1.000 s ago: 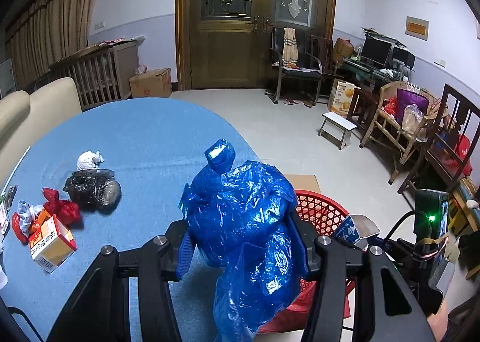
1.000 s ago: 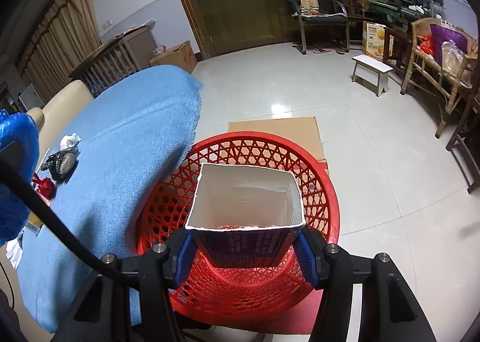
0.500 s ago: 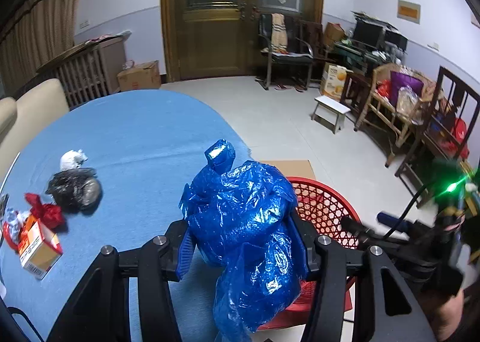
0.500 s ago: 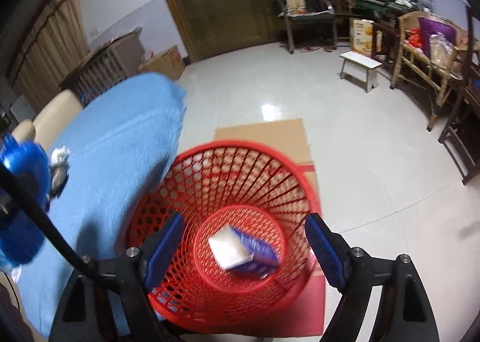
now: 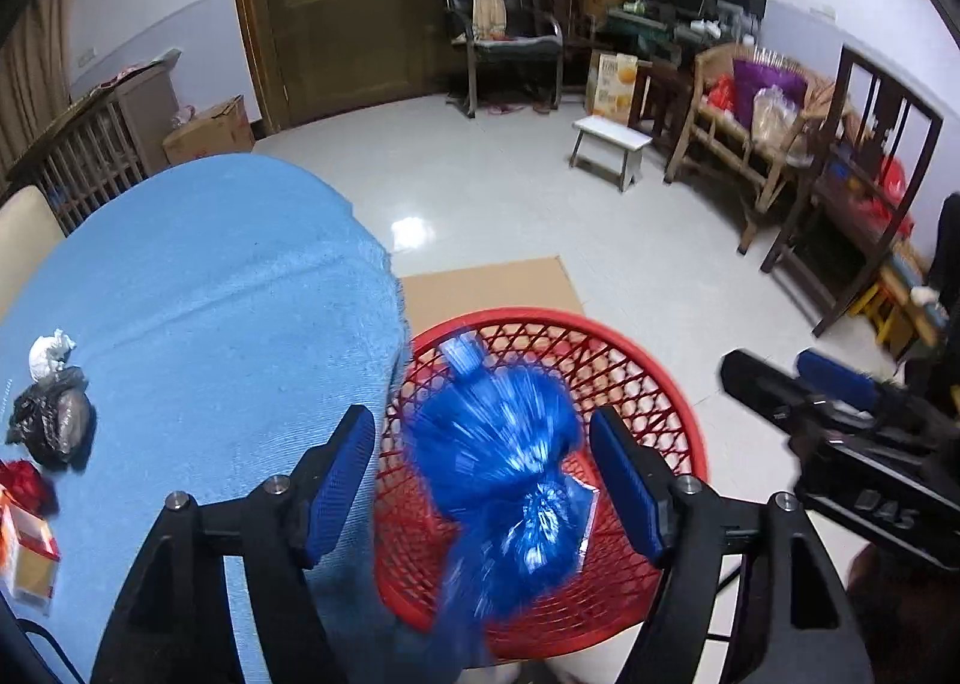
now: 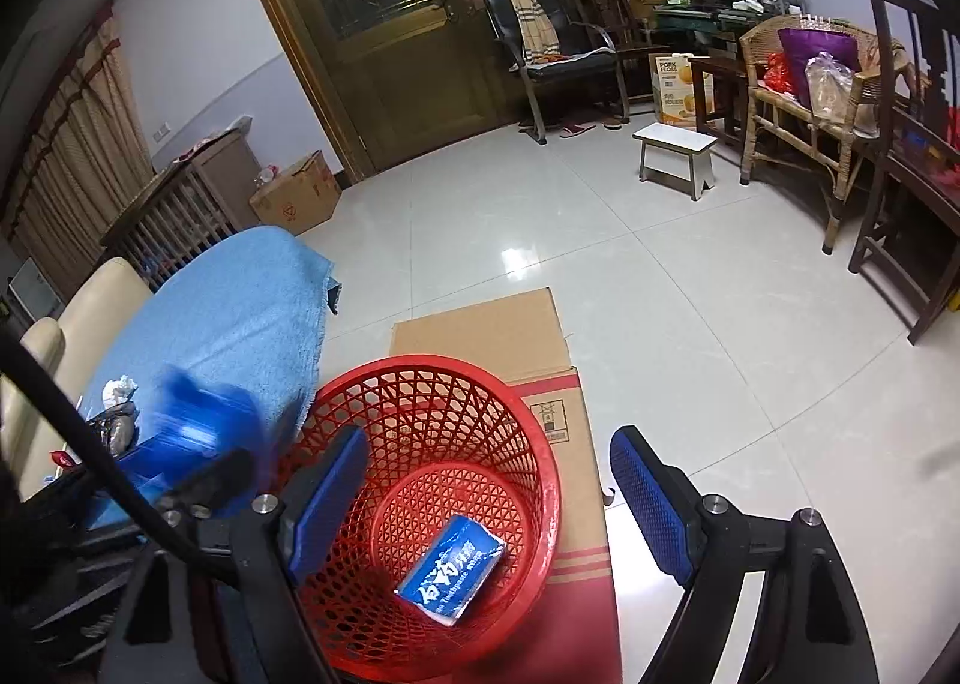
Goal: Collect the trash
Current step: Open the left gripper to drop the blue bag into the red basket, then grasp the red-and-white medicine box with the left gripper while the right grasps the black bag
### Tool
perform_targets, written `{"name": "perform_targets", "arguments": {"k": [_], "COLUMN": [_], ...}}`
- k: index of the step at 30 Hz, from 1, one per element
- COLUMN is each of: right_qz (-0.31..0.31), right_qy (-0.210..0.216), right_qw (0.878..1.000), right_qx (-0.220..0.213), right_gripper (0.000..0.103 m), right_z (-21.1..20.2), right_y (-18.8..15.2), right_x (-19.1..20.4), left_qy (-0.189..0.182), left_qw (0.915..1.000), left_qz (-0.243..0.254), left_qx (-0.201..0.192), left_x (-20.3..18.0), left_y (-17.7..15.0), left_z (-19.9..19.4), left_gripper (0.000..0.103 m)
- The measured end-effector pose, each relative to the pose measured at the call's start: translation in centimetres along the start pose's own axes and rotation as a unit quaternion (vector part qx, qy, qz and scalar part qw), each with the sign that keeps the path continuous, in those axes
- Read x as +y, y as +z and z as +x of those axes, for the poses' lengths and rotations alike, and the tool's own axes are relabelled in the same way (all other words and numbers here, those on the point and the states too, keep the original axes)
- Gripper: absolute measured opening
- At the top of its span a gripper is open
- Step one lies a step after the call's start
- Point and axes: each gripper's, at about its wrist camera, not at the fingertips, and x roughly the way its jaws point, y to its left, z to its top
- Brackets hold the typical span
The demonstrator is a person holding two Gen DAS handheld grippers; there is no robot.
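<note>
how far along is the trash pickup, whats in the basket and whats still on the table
Done: a blue carton lies in the red basket, and the right gripper is open and empty above it.
In hand: the left gripper is opening over the basket; the blue plastic bag, blurred, sits between its pads, not pressed.
Left on the blue table: a white wad, a black bag, red scraps and an orange box.

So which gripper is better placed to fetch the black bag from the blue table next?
Left. Its jaws are opening, the blue bag blurred between them above the red basket, and the black bag lies just off its side. The right gripper, open, hangs over the basket, away from the table.
</note>
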Motion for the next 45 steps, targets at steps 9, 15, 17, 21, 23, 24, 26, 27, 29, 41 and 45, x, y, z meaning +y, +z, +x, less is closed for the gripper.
{"name": "perform_targets", "arguments": {"k": [9,15,17,21,23,24,26,27,29,41,45], "right_qz": [-0.009,-0.042,-0.058,-0.104,-0.124,-0.133,-0.157,-0.167,-0.19,-0.257,-0.26], "right_qy": [0.006,0.035,0.044,0.07,0.083,0.088,0.098,0.103,0.112,0.132,0.128], "right_qw": [1.0,0.998,0.997,0.992,0.988,0.987,0.982,0.98,0.974,0.955,0.955], "right_qx": [-0.001,0.009,0.016,0.026,0.028,0.029,0.032,0.035,0.043,0.066,0.07], "right_gripper": [0.085,0.085,0.085,0.085,0.085,0.085,0.085,0.085,0.085,0.085,0.085], "right_z": [-0.2,0.4,0.8,0.9,0.6,0.5,0.3,0.2,0.0,-0.9,-1.2], "right_y": [0.1,-0.7,-1.1,-2.4,-3.0,-3.3,-4.1,-4.6,-5.5,-9.0,-9.1], "right_x": [1.2,5.2,7.0,11.9,14.0,15.1,17.4,18.4,20.1,25.1,24.9], "left_qy": [0.017,0.066,0.085,0.121,0.142,0.154,0.17,0.176,0.179,0.081,0.068], "left_qw": [0.9969,0.9885,0.983,0.9666,0.9558,0.9493,0.9386,0.9343,0.9318,0.9892,0.9943], "left_qz": [-0.07,-0.132,-0.159,-0.222,-0.253,-0.269,-0.294,-0.304,-0.308,-0.118,-0.083], "left_qx": [-0.034,-0.032,-0.034,-0.042,-0.047,-0.051,-0.058,-0.06,-0.068,-0.032,-0.007], "left_x": [5.6,11.6,13.7,18.5,20.8,22.0,24.2,25.2,26.9,33.8,34.1], "left_y": [-1.9,-6.2,-7.8,-11.0,-12.4,-13.2,-14.5,-15.1,-16.0,-14.6,-13.6], "left_z": [-4.4,-7.3,-8.4,-10.5,-11.5,-12.1,-13.0,-13.4,-14.1,-12.1,-10.0], "left_gripper": [0.077,0.078,0.078,0.078,0.078,0.078,0.078,0.078,0.079,0.081,0.081]}}
